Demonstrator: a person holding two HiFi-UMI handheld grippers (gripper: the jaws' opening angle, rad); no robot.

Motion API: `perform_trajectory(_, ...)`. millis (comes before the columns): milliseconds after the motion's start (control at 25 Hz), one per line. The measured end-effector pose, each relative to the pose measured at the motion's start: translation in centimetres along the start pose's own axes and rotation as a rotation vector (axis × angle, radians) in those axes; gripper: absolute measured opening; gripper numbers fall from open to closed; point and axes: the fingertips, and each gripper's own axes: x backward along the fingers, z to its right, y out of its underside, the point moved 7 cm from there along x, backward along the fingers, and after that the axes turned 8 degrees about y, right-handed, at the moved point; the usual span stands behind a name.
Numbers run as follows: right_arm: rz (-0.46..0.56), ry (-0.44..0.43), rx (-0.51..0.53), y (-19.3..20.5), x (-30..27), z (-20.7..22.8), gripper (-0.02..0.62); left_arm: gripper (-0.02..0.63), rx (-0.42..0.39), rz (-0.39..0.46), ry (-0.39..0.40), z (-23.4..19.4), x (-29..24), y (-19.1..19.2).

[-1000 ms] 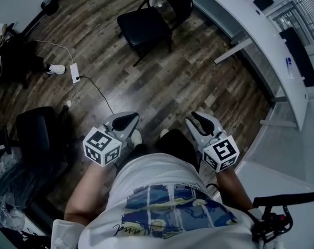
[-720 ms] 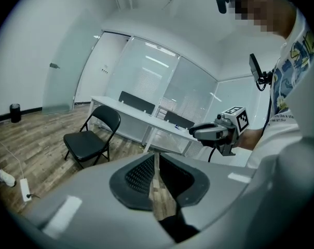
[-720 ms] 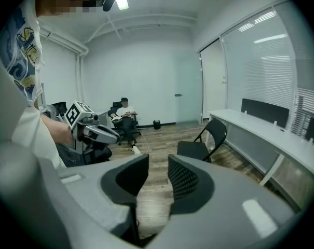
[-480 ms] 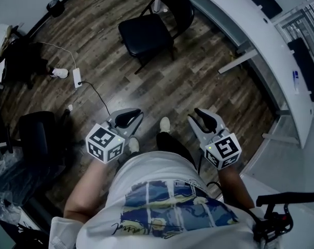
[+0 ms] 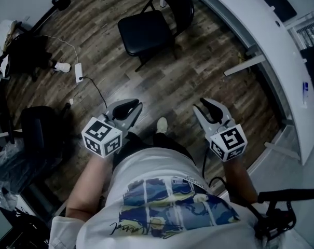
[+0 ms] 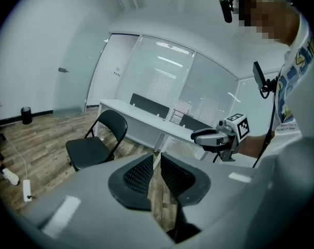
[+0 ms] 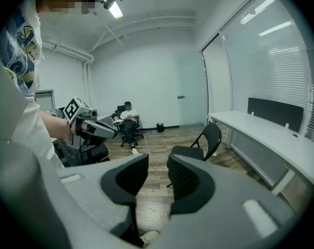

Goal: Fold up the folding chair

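The black folding chair (image 5: 146,30) stands unfolded on the wood floor, well ahead of both grippers, with its back toward the white desk. It also shows in the left gripper view as the chair (image 6: 94,145) and in the right gripper view as the chair (image 7: 198,145). My left gripper (image 5: 130,108) is held in the air in front of the person's body. Its jaws are opening and stand a narrow slit apart (image 6: 157,171) with nothing between them. My right gripper (image 5: 211,107) is level with it. It is open (image 7: 158,178) and empty.
A long white desk (image 5: 260,40) curves along the right, close behind the chair. A power strip (image 5: 78,72) with its cable lies on the floor at the left, near a black office chair (image 5: 40,131). A person sits at the far wall (image 7: 126,118). The person's shoe (image 5: 161,124) is between the grippers.
The person has stepped forward across the floor toward the folding chair. Both grippers came along, still side by side and off the chair.
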Motion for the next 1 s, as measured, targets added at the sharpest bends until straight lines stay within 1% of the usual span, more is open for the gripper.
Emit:
perform_trajectory(80, 0.001, -0.005, -0.006, 0.3, -0.3, 1.2, 0.109, 0.049, 0.023, 0.006, -0.017, -0.2, -0.7, -0.2)
perform_trajectory(240, 0.008, -0.010, -0.027, 0.3, -1.2, 2.8, 0.109, 0.054, 0.035, -0.001, -0.033, -0.6, -1.6, -0.5)
perform_trajectory(440, -0.007, -0.013, -0.032, 0.0, -2.7, 3.5, 0.118, 0.058, 0.054, 0.017, -0.041, -2.2, -2.1, -1.0)
perform_trajectory(560, -0.011, -0.006, -0.016, -0.8, -3.9, 3.9, 0.120, 0.058, 0.064, 0.026, -0.037, -3.8, -2.5, -1.3)
perform_trajectory(720, -0.026, 0.031, -0.022, -1.8, -5.5, 5.1, 0.120, 0.063, 0.072, 0.035, -0.007, -6.3, -3.8, -2.1)
perform_trajectory(880, -0.043, 0.055, -0.018, -3.6, -8.2, 6.2, 0.120, 0.064, 0.093, 0.065, 0.024, -9.7, -5.0, -4.2)
perform_trajectory(1000, -0.057, 0.065, -0.005, -5.2, -10.7, 6.8, 0.121, 0.072, 0.095, 0.071, 0.039, -12.6, -5.5, -5.6)
